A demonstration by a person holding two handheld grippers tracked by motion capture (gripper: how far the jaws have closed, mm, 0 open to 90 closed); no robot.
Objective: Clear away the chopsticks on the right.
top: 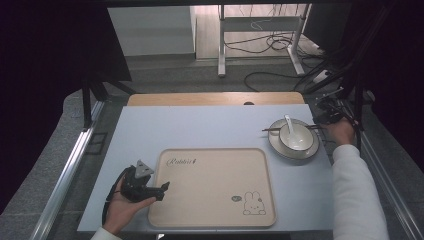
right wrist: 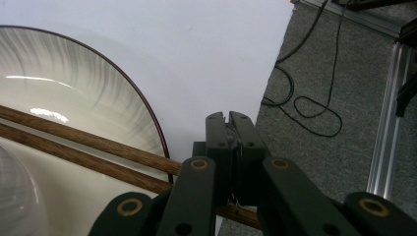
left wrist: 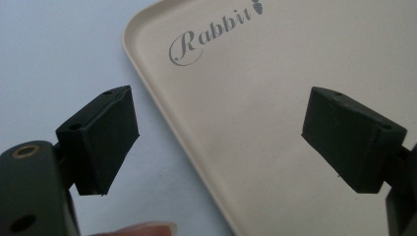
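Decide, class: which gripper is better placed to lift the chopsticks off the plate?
Right. The right gripper is already shut on the chopsticks at the plate; the left gripper stands open by the tray.

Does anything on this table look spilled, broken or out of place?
Nothing looks spilled or damaged. The white bowl with its white spoon sits squarely on the round grey plate, and the brown wooden chopsticks lie across the plate's rim. The beige rabbit tray lies flat and bare.
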